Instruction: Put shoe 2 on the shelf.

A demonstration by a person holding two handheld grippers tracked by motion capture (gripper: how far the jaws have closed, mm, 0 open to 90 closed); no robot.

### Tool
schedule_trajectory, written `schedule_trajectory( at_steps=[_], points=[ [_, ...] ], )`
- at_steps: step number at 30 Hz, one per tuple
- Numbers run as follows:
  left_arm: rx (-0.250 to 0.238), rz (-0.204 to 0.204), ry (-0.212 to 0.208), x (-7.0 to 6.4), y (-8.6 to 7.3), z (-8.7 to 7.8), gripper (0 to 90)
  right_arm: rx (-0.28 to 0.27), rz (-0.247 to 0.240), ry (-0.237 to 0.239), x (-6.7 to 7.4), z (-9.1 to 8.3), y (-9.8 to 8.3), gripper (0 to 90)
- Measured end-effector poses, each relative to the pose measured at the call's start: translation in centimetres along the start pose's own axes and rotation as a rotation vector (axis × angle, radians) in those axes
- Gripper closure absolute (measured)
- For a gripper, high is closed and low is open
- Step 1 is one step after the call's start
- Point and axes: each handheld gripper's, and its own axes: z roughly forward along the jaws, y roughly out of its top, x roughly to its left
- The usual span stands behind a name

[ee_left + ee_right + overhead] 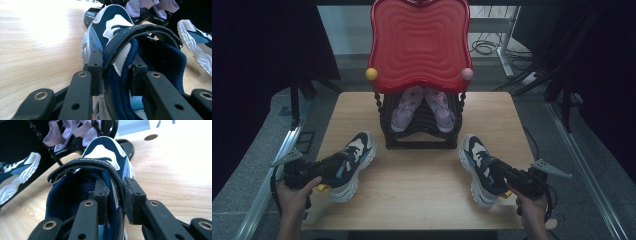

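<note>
Two navy-and-white sneakers lie on the wooden table, one on each side of a black rack. My left gripper is shut on the left sneaker. In the left gripper view one jaw is outside the left sneaker's side wall and the other inside its opening, and the left gripper pinches wall and strap. My right gripper is shut on the right sneaker. The right gripper clamps the right sneaker's side wall the same way, one jaw inside.
A black shoe rack stands at the table's back middle, with a pair of pale purple sandals on it. A red wavy panel rises above it. Metal rails run along both sides of the table, and cables lie on the floor behind.
</note>
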Motion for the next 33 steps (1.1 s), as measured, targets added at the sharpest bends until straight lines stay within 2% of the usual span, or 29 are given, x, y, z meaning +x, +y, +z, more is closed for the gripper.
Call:
schedule_trajectory(
  at_steps=[5,15,21,33],
  points=[
    [-0.030,0.009,0.032,-0.2,0.1,-0.2,69.5,-0.038,0.006,-0.018,-0.3,-0.4,0.2,73.9],
    [-0.068,0.007,0.039,-0.6,0.6,-0.5,69.4,-0.097,0.035,-0.039,-0.6,-0.3,0.9,73.8],
    [-0.095,0.009,0.050,-0.6,1.7,-0.8,69.4,-0.126,0.014,-0.048,-0.2,0.0,2.2,73.6],
    [-0.114,0.035,0.043,-0.9,4.2,-0.1,69.4,-0.179,0.015,-0.039,0.2,0.4,4.7,73.6]
  ],
)
